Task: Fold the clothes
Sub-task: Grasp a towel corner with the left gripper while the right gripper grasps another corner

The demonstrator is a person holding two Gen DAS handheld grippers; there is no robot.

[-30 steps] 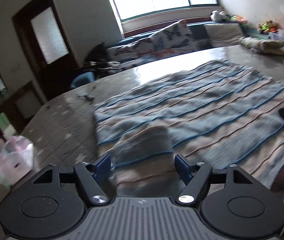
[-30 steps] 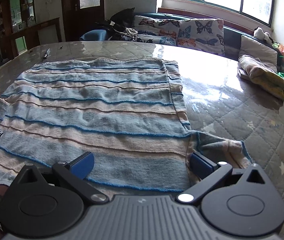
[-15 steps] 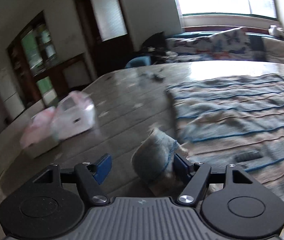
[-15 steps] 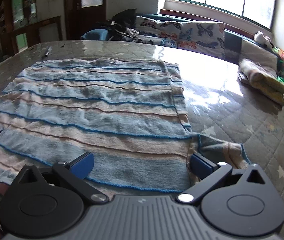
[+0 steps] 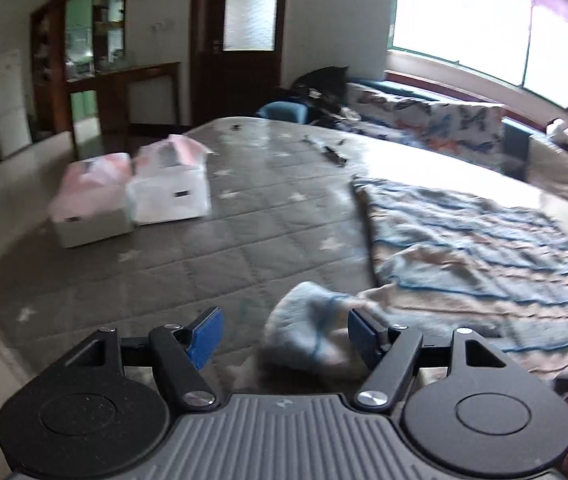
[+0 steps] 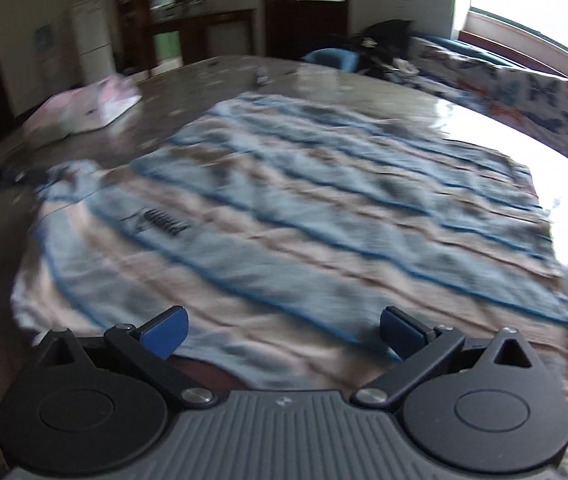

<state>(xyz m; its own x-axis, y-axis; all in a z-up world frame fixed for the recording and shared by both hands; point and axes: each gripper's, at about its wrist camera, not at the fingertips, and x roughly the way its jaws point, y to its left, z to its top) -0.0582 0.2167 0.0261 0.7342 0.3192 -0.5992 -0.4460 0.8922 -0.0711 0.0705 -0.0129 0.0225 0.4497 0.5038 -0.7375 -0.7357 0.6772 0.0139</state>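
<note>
— Where's the striped shirt (image 6: 324,216)?

— Spread flat on the quilted bench (image 5: 212,248), sleeve (image 5: 312,332) bunched between my left jaws (image 5: 282,334). They're apart; the cloth only brushes the right pad, so I judge I'm lining up for a fold, not gripping.

— And the other hand?

— My right jaws (image 6: 282,330) hover wide apart over the hem, holding nothing.

— Changed since a second ago?

— My left swung outward: the white boxes (image 5: 132,196) have come into view, and my right shifted across the shirt.

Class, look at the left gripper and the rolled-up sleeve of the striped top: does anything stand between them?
Nothing visible does. The sleeve lies directly between the open jaws of the left gripper, against the right-hand one.
</note>
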